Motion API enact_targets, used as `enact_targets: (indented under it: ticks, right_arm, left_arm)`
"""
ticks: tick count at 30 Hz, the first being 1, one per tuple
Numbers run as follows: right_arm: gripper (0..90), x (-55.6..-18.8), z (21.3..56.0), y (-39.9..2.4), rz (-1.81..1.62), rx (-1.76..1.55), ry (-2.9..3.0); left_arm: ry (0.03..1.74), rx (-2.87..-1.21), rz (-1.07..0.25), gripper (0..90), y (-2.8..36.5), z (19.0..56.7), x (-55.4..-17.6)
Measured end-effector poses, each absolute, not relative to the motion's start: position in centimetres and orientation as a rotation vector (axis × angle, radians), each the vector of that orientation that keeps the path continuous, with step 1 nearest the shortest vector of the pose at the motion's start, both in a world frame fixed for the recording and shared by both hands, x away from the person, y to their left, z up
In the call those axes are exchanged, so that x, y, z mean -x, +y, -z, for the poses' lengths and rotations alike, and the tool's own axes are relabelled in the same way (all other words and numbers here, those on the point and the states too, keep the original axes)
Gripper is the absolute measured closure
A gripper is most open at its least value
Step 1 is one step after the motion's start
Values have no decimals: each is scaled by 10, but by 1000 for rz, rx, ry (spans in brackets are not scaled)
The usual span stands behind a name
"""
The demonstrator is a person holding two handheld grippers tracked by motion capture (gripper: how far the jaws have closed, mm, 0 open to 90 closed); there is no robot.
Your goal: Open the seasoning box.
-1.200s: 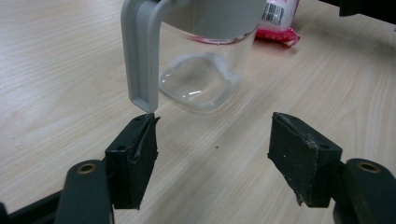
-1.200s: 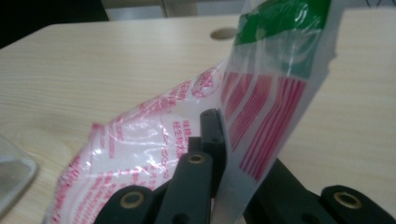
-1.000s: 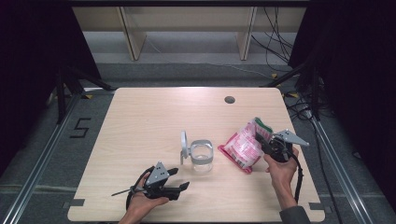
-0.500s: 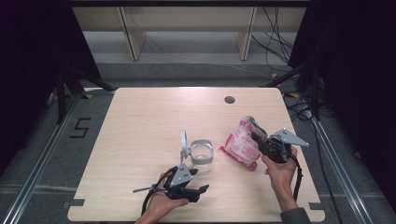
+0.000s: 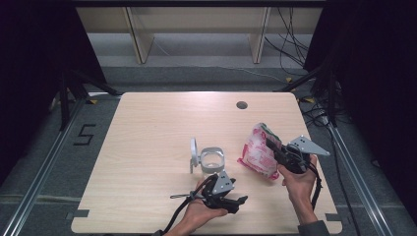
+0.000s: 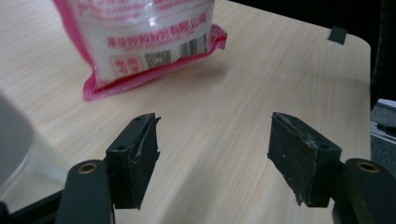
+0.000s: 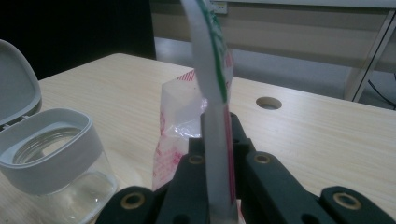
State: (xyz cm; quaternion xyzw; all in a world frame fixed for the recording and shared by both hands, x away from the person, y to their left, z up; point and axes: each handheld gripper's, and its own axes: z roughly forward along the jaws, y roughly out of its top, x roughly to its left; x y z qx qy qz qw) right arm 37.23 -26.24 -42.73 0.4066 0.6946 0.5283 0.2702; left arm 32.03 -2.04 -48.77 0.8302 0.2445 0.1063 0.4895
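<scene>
Pinching a crinkly pink plastic bag (image 5: pixel 256 153), the right gripper (image 5: pixel 275 149) contrasts with the left gripper (image 6: pixel 212 154), fingers apart.

Pale wooden table (image 5: pixel 147 147) with a round hole (image 5: pixel 241 104), grey floor, shelving legs (image 5: pixel 140 42) behind.

Setting: lab or recording studio, not a home.
Evidence:
- Table (image 5: pixel 162 128): pale wood-grain top, round cable hole (image 5: pixel 241 104), standing alone in the middle of the space.
- Black curtains (image 5: pixel 34 59) hung on both sides.
- Floor (image 5: pixel 206 78): grey, with metal rails (image 5: pixel 39 172) running along each side of the table and a taped "5" (image 5: pixel 84 133) at the left.
- Cables (image 5: pixel 287 29): black, loose, trailing across the floor at far right.
- Stand legs (image 5: pixel 69 93): black, beside the table's far corners.
- Bench (image 5: pixel 196 19): pale wood, plain, along the back.
</scene>
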Motion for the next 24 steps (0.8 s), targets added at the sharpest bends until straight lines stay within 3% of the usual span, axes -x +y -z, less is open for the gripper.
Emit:
enact_targets:
  ticks: [15,22,24]
  right_arm:
    - [900,-363,412,-265,-1424,-1019,1915]
    - [900,-359,407,-262,-1445,-991,1913]
    - [900,-358,406,-262,-1457,-991,1905]
  left_arm:
    - [615,-1901,-306,289,-25,483,-318]
    - [744,-1862,-309,283,-19,491,-311]
    - [687,-1872,-335,283,-16,493,-315]
